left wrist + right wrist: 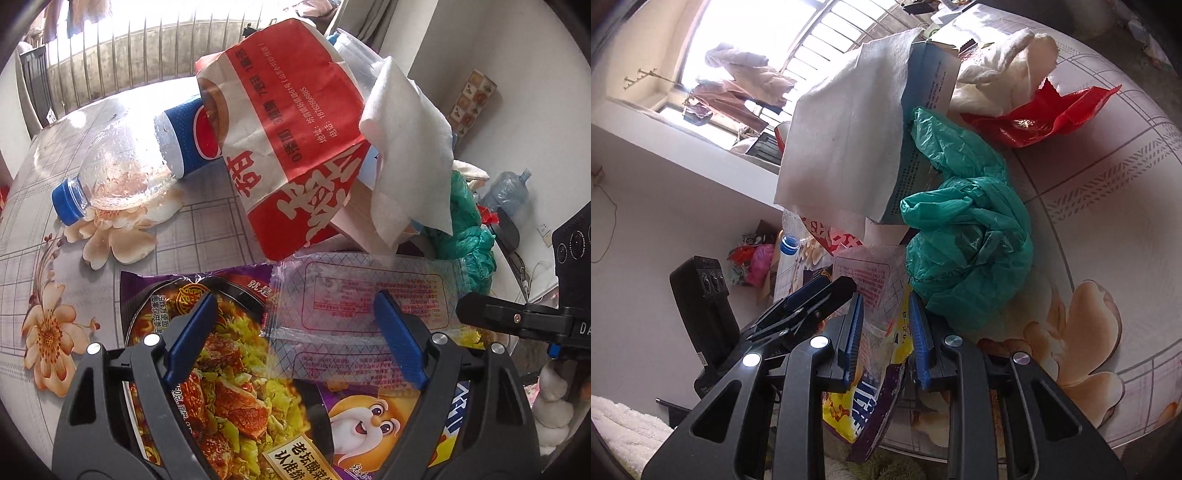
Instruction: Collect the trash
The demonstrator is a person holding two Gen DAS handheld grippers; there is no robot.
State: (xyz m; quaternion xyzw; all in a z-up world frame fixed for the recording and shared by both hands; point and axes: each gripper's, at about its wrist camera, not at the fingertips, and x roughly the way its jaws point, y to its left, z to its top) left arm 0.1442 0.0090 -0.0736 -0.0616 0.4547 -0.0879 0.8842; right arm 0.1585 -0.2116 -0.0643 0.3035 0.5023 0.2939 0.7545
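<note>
A purple instant-noodle wrapper lies flat on the table with a clear seasoning packet on top. My left gripper is open, its blue pads either side of both. My right gripper straddles the edge of the same wrapper and packet from the table's side; whether its pads press them is unclear. Behind lie a red-and-white paper bag, a white tissue, an empty Pepsi bottle on its side, and a green plastic bag.
A red wrapper and crumpled white paper lie further along the floral tablecloth. A blue water jug stands on the floor by the wall. The table's edge runs beside my right gripper.
</note>
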